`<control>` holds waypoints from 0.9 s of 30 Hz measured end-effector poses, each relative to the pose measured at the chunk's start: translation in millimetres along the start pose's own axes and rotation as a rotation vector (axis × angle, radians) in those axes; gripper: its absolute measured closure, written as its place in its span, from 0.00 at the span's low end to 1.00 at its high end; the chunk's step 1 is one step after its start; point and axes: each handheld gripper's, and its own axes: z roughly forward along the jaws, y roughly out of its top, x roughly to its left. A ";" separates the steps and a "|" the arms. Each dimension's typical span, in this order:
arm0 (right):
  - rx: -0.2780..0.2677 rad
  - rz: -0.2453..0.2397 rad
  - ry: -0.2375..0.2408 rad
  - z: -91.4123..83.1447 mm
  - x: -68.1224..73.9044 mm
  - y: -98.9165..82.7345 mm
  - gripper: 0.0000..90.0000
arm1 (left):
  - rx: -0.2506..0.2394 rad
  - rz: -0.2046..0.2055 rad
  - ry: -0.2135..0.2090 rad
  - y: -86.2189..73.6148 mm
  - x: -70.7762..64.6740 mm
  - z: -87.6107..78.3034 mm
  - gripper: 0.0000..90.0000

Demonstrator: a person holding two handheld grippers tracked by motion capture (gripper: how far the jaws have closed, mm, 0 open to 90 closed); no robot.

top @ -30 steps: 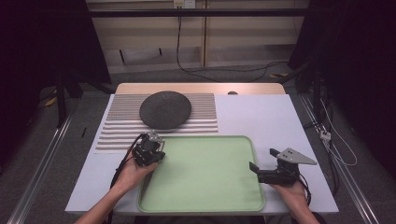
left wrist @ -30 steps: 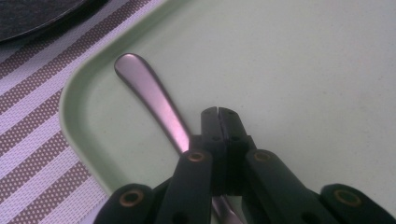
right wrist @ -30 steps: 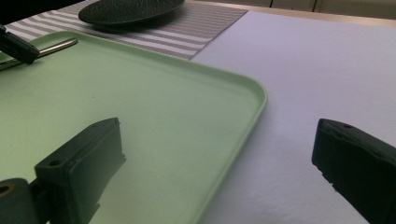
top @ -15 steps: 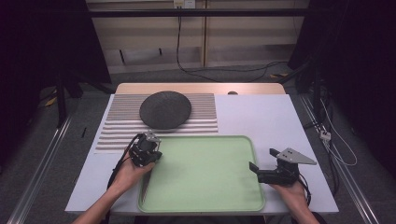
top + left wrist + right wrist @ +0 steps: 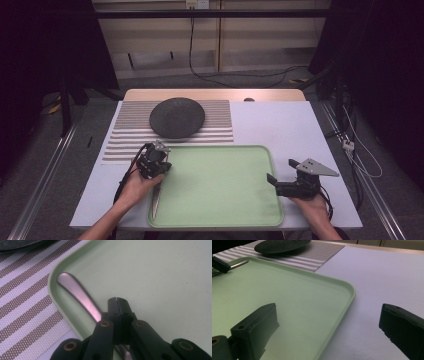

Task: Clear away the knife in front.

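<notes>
— As seen from the high view, what lies on the table [image 5: 280, 125]?

— One pale green tray [image 5: 220, 172], rectangular, rounded corners, a low raised rim, smooth matt plastic by the look. Beyond it lies a striped placemat [image 5: 220, 120], woven, brown and white bands. On the mat sits a dark round plate [image 5: 177, 117] with a speckled, stone-like surface.

— Contents of the tray?

— A single metal utensil [image 5: 75, 291], polished steel, lying along the tray's left edge. Its rounded handle end points at the far left corner, just inside the rim. Its other end is hidden under the gripper, so I cannot tell what kind of utensil it is.

— State of the left gripper [image 5: 117, 299]?

— Jaws pressed fully together, tips meeting, directly above the utensil's shaft. Whether they touch it cannot be told; nothing sits between the pads.

— And the right gripper [image 5: 280, 184]?

— Jaws spread wide and empty, straddling the tray's right rim, one jaw over the green surface, one over the white tabletop.
</notes>
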 end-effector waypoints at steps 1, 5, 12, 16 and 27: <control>0.000 0.000 0.000 0.0 0.0 0.0 0.02 | -0.001 -0.007 0.007 -0.6 -0.8 -0.3 1.00; 0.001 0.001 -0.001 0.2 0.1 -0.1 0.02 | -0.013 -0.012 0.024 -3.7 -3.4 -1.4 1.00; 0.001 -0.001 -0.001 0.3 0.3 -0.1 0.02 | -0.046 -0.017 -0.004 -6.3 -0.3 -1.8 1.00; 0.000 0.002 -0.004 -0.4 0.3 -0.4 0.02 | -0.096 -0.012 -0.025 -5.1 -0.1 -4.2 0.94; -0.002 0.003 -0.009 -1.5 0.2 -1.1 0.02 | -0.246 -0.017 -0.040 0.1 -2.8 -14.8 0.30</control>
